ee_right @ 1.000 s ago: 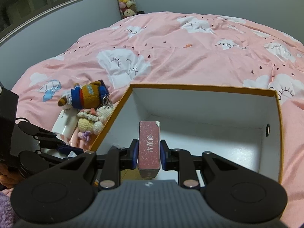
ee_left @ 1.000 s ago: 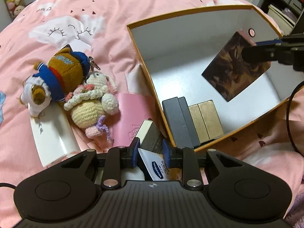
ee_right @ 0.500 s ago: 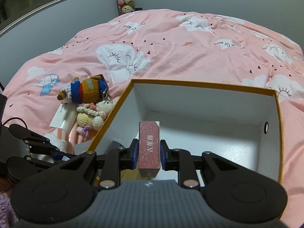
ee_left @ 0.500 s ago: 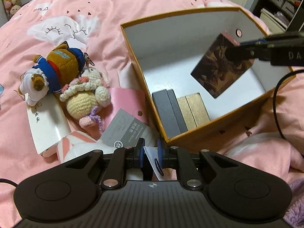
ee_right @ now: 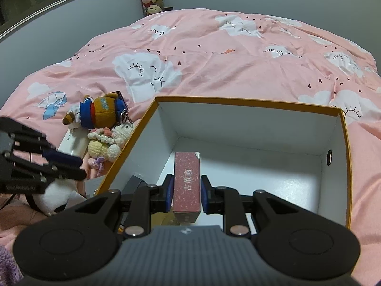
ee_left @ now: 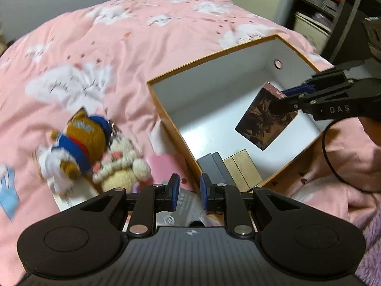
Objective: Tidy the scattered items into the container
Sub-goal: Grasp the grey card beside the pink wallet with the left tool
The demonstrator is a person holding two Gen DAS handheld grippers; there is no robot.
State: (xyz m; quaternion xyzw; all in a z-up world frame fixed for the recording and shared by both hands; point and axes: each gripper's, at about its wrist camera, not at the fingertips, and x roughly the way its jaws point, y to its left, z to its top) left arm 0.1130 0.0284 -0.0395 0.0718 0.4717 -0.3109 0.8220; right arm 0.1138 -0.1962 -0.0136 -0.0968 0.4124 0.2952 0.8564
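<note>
The container [ee_right: 346, 143], a white-lined box with an orange rim, is set on the pink bedspread [ee_right: 214, 66], its top open. The right gripper [ee_right: 186, 191] is clamped on an upright maroon box [ee_right: 187, 183], held above the box interior near the left wall; most of the floor to the right is seen bare. Two dark cases [ee_left: 215, 169] and two gold ones [ee_left: 245, 169] are stood against the near corner. The left gripper [ee_left: 189, 189] is held just outside the left rim; its jaws have just been opening and nothing is seen between them. Two plush toys [ee_left: 95, 152] and cards [ee_left: 164, 166] are left on the bedspread beside the left wall.
</note>
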